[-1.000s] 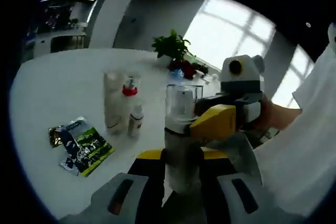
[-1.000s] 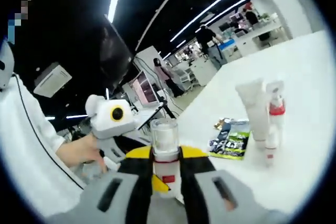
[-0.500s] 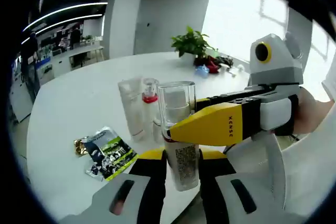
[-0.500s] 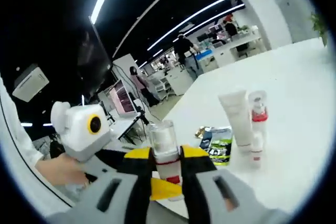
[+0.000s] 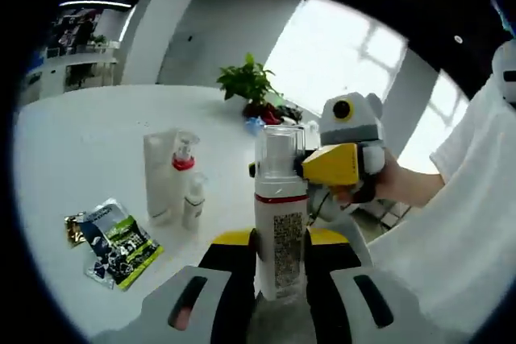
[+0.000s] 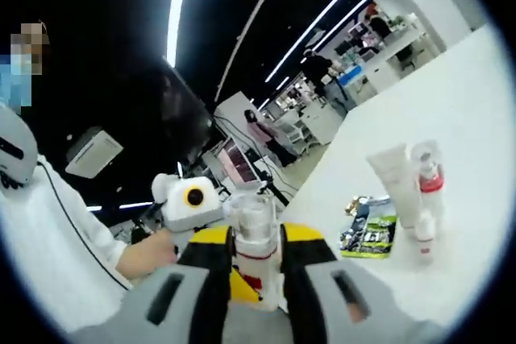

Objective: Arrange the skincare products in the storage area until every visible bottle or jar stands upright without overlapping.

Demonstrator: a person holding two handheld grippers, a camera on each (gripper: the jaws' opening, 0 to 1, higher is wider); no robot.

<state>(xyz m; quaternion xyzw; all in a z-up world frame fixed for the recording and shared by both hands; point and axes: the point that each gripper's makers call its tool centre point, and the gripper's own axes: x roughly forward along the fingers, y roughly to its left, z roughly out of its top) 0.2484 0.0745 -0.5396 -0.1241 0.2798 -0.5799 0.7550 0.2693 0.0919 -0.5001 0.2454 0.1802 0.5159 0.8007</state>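
Both grippers are clamping one white pump bottle with a clear cap and a red collar [image 5: 278, 215], which is standing upright off the white round table [image 5: 72, 142]: the left gripper [image 5: 278, 267] is holding its labelled body with the yellow-padded jaws closed onto it, while the right gripper [image 6: 256, 267] is gripping it nearer the neck, jaws likewise pressed against its sides. To place it well, the person should probably be keeping the bottle vertical, letting one gripper carry it alone, and lowering it onto bare tabletop beside the standing group rather than into it. That group is waiting further out on the table: an inverted white squeeze tube [image 5: 156, 175], a slim spray bottle with a red band [image 5: 181, 171] just beside it, and a small white dropper bottle [image 5: 193, 201] in front. A flat green-and-black foil sachet [image 5: 117, 239] is lying near them and could be tipping anything set on it. A potted green plant [image 5: 248, 84] is sitting well apart.
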